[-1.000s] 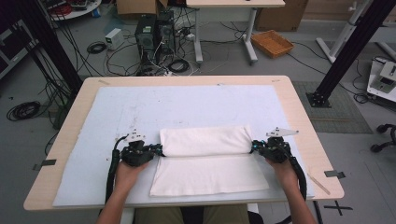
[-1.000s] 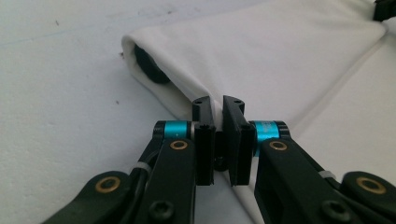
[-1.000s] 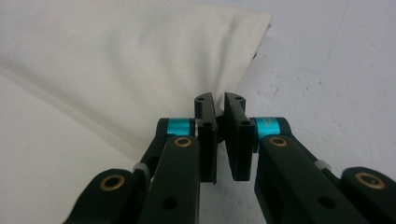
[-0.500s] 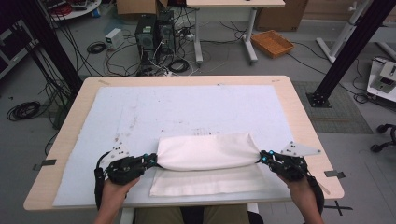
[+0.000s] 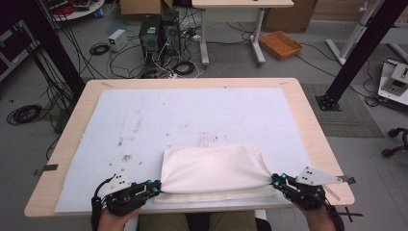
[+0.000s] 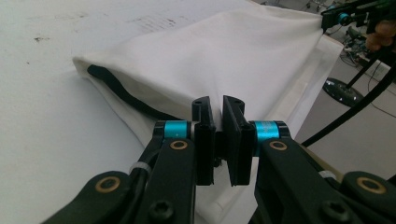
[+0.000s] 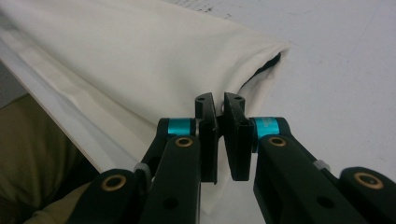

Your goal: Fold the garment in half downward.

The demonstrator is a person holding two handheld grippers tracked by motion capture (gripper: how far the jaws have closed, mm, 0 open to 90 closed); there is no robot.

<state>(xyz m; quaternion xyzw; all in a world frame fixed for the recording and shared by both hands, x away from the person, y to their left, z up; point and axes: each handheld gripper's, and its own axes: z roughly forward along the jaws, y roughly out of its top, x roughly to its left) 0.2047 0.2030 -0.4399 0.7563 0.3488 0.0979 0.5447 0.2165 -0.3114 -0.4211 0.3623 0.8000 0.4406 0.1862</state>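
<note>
A white cloth (image 5: 214,171) lies folded over near the table's front edge, its upper layer stretched between both grippers. My left gripper (image 5: 155,188) is shut on the cloth's left corner, and in the left gripper view the fabric (image 6: 224,70) runs into my left gripper (image 6: 218,140) between the pressed jaws. My right gripper (image 5: 275,182) is shut on the right corner. In the right gripper view the cloth (image 7: 140,60) enters my right gripper (image 7: 219,140) the same way. A lower layer (image 5: 211,196) of the cloth peeks out along the front.
A pale mat (image 5: 192,115) with faint stains covers the wooden table (image 5: 312,125). Beyond the table stand computer towers (image 5: 156,31), tangled cables and an orange basket (image 5: 280,44) on the floor. A black frame post (image 5: 356,53) rises at the right.
Both grippers have pulled the cloth's top fold toward the table's front edge and moved slightly apart. The fold now covers most of the lower layer.
</note>
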